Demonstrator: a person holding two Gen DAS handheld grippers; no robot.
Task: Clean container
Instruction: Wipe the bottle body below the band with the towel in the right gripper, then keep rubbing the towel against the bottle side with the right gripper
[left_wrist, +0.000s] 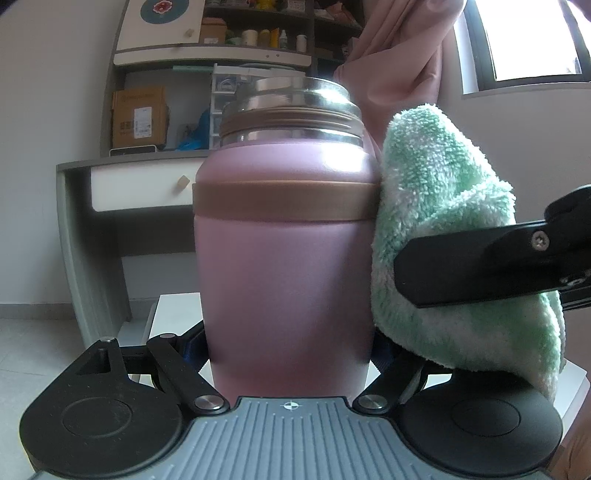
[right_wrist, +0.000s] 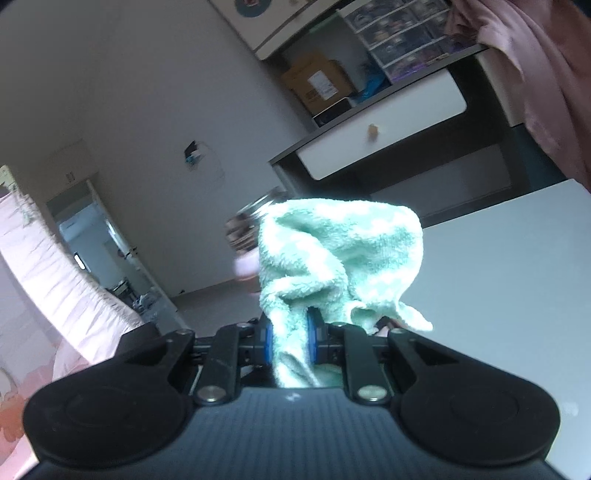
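A pink container with a brown band and a steel threaded neck, no lid on, stands upright and fills the left wrist view. My left gripper is shut on its lower body; the fingertips are hidden behind it. My right gripper is shut on a mint-green and white cloth. The cloth presses against the container's right side, with a black finger of the right gripper across it. In the right wrist view only a blurred bit of the container shows behind the cloth.
A white table lies under the work. Behind stand a desk with a white drawer, shelves with a cardboard box and small bottles, a pink curtain and a window. A pink bed is at the left.
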